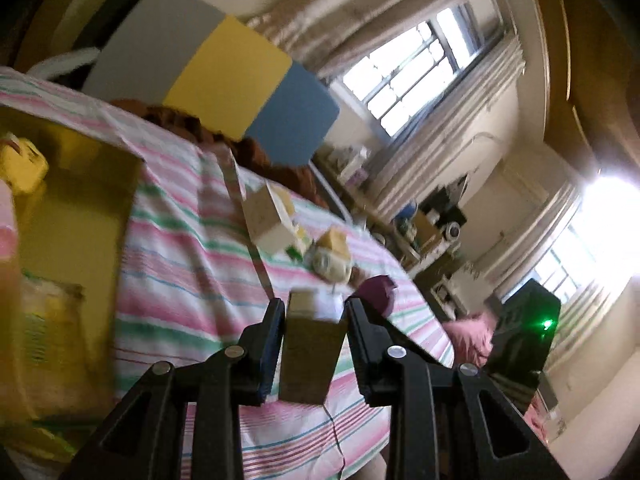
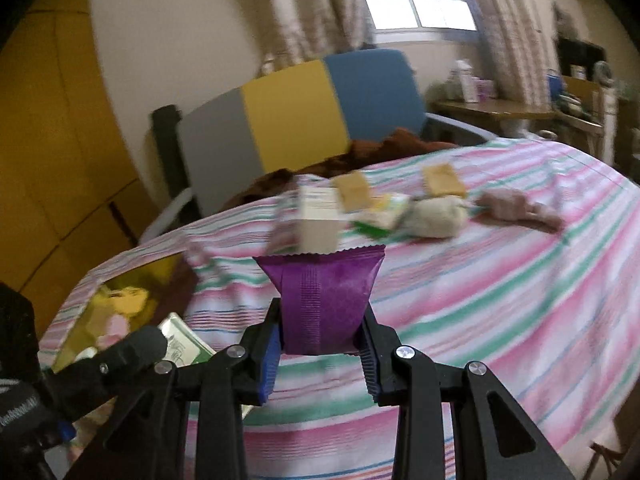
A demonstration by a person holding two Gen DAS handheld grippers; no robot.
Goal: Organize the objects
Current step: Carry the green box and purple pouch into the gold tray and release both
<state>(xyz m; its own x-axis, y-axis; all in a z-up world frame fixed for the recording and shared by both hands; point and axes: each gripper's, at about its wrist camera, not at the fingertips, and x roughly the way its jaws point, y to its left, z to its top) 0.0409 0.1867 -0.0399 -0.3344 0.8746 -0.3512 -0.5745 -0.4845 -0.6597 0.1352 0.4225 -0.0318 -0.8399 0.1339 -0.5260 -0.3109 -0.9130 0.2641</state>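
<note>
Objects: some already in gold box [image 2: 120,300] | left gripper [image 1: 314,316] clamped on tan box [image 1: 308,356] | right gripper [image 2: 322,328] clamped on purple packet [image 2: 324,300] | several items [image 2: 384,208] left on bed [image 2: 500,300] beyond box

A glossy purple packet [image 2: 326,304] with crimped ends stands upright at the right-wrist view's centre, a tan box [image 1: 310,348] sits at the left-wrist view's lower centre, and a white carton [image 2: 318,220] lies blurred on the striped sheet above the packet.

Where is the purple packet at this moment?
In the right wrist view, the purple packet is held in the right gripper, above the striped bedsheet.
</note>
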